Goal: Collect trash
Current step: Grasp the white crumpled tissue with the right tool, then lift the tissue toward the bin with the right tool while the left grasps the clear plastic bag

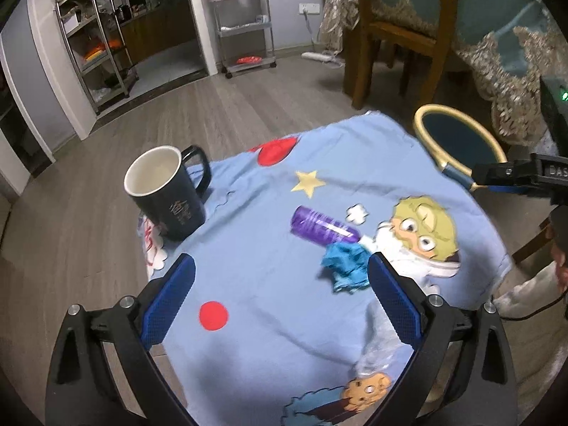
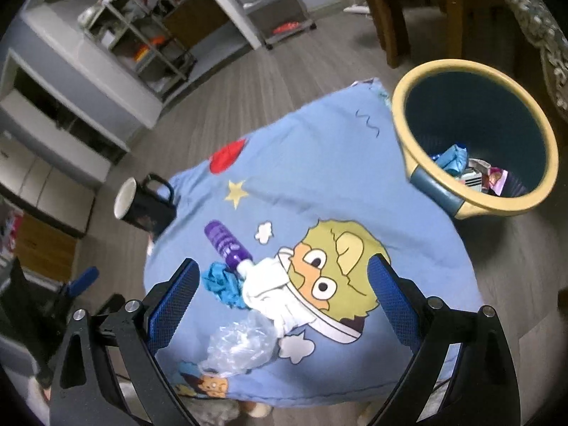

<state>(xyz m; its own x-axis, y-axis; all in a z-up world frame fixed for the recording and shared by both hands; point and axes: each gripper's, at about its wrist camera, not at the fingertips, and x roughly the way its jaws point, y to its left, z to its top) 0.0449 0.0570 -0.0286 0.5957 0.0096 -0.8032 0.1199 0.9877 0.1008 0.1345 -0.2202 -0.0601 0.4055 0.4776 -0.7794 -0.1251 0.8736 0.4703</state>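
A purple bottle point(image 1: 321, 228) lies on the blue cartoon tablecloth point(image 1: 269, 234), with a crumpled blue scrap point(image 1: 346, 266) beside its cap end. A clear crumpled plastic wrapper point(image 2: 241, 346) lies nearer the front edge; its edge shows in the left wrist view point(image 1: 378, 351). The bottle point(image 2: 227, 245) and blue scrap point(image 2: 222, 284) show in the right wrist view too. My left gripper point(image 1: 280, 284) is open and empty above the cloth. My right gripper point(image 2: 284, 284) is open and empty above the cloth. A blue bin with a cream rim point(image 2: 475, 142) holds trash at the table's far right.
A dark mug point(image 1: 167, 195) with a white inside stands at the table's left edge, also in the right wrist view point(image 2: 142, 206). A wooden chair point(image 1: 401, 32) and a draped table stand behind the bin point(image 1: 458, 138). Metal shelves point(image 1: 245, 17) stand against the wall.
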